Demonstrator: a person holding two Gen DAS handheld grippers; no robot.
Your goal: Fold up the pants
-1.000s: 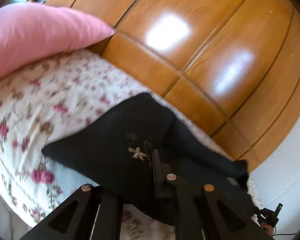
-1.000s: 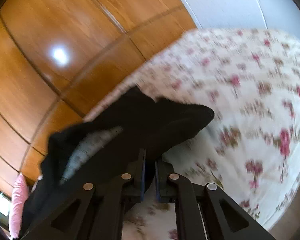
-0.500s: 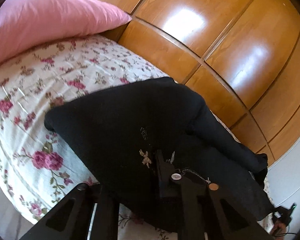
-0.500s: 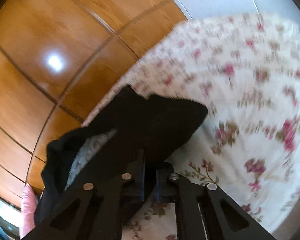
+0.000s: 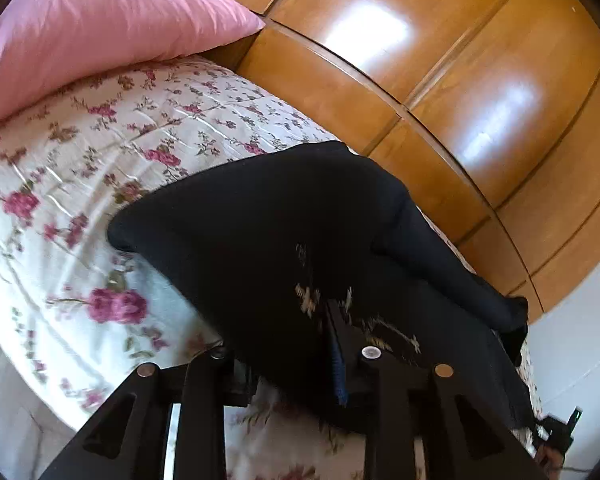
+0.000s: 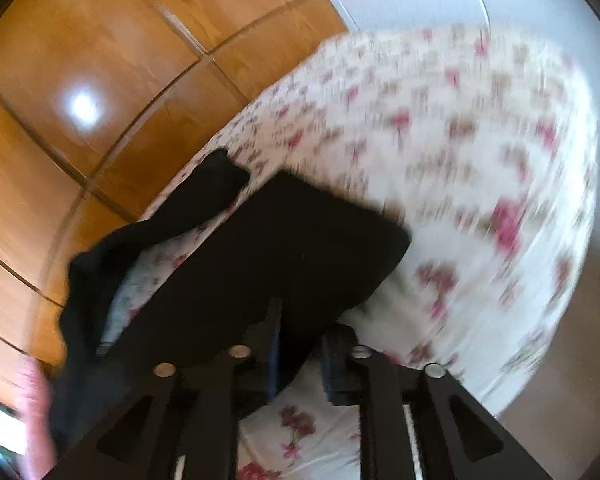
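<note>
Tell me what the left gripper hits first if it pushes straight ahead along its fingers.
The left gripper would meet the black pants at once; the fabric already lies between its open jaws, on the floral bedspread.

Both hand-held grippers tilted downward, jaws just parting.

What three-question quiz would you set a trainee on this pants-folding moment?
1. True or false: the black pants lie on a floral bedspread.
2. What colour is the pillow? A pink, B blue, C green.
3. Fill in: the glossy panels behind the bed are made of ____.
Key: 1 true; 2 A; 3 wood.
</note>
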